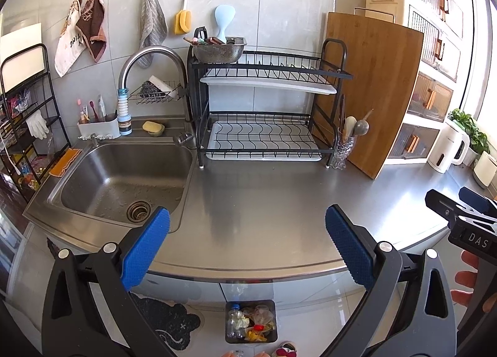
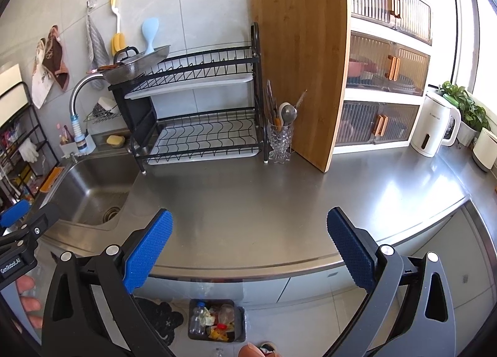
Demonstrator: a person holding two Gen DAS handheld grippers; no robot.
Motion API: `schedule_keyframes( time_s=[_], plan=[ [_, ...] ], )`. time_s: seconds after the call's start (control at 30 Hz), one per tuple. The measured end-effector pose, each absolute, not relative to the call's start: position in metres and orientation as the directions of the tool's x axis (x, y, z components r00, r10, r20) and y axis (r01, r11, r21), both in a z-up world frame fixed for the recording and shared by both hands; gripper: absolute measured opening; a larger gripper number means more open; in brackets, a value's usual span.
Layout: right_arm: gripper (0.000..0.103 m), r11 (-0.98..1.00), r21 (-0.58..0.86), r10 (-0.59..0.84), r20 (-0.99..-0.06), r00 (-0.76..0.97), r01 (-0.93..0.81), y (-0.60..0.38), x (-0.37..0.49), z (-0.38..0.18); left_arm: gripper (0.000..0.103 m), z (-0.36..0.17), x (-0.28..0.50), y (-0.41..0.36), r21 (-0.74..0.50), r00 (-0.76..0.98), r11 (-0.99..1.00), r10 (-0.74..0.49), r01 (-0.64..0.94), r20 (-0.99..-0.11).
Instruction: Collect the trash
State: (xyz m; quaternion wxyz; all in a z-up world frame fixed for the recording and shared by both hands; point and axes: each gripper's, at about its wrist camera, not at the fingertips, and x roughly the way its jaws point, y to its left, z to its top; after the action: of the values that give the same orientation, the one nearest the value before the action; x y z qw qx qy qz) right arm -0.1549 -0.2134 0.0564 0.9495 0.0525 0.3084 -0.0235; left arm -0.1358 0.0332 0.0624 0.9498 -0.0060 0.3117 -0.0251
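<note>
While both grippers hover above worktop (image 1: 264, 201), left gripper (image 1: 247, 246) and right gripper (image 2: 250, 246) jaws spread wide, nothing held. Trash seen below jaws in bin (image 1: 251, 321) on floor. Risk: overfilled bin spilled if knocked; leftover scraps missed.

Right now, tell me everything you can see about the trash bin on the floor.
The trash bin is a small dark grey rectangular tub, plastic by its look, standing upright and lidless on the pale tiled floor below the steel counter's front edge. It looks nearly full: a clear plastic bottle with a blue cap lies along its left side, beside crumpled wrappers and yellow and red scraps. A dark mat lies to its left, apart from it. Neither gripper touches it.
</note>
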Motion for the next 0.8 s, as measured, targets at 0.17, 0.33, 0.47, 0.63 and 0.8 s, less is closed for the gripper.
schedule_keyframes(
  time_s=[0.17, 0.33, 0.47, 0.63, 0.8],
  plan=[
    [0.100, 0.994, 0.084, -0.009, -0.586, 0.810, 0.071, -0.2127, -0.1544, 0.0576, 0.095, 0.0649, -0.1354, 0.0320, -0.025, 0.807, 0.999, -0.048, 0.041, -0.588],
    [0.100, 0.994, 0.083, -0.008, -0.586, 0.810, 0.070, -0.2129, -0.1541, 0.0581, 0.095, 0.0659, -0.1353, 0.0312, -0.023, 0.808, 0.999, -0.045, 0.039, -0.588],
    [0.100, 0.994, 0.083, -0.009, -0.584, 0.812, 0.071, -0.2138, -0.1546, 0.0584, 0.095, 0.0672, -0.1357, 0.0307, -0.021, 0.808, 0.999, -0.043, 0.038, -0.588],
    [0.100, 0.994, 0.085, -0.010, -0.581, 0.814, 0.073, -0.2157, -0.1557, 0.0596, 0.095, 0.0680, -0.1365, 0.0302, -0.021, 0.811, 0.999, -0.038, 0.031, -0.584],
    [0.100, 0.994, 0.082, -0.011, -0.576, 0.817, 0.071, -0.2164, -0.1563, 0.0611, 0.095, 0.0681, -0.1373, 0.0296, -0.016, 0.812, 0.999, -0.034, 0.030, -0.583]
  ],
)
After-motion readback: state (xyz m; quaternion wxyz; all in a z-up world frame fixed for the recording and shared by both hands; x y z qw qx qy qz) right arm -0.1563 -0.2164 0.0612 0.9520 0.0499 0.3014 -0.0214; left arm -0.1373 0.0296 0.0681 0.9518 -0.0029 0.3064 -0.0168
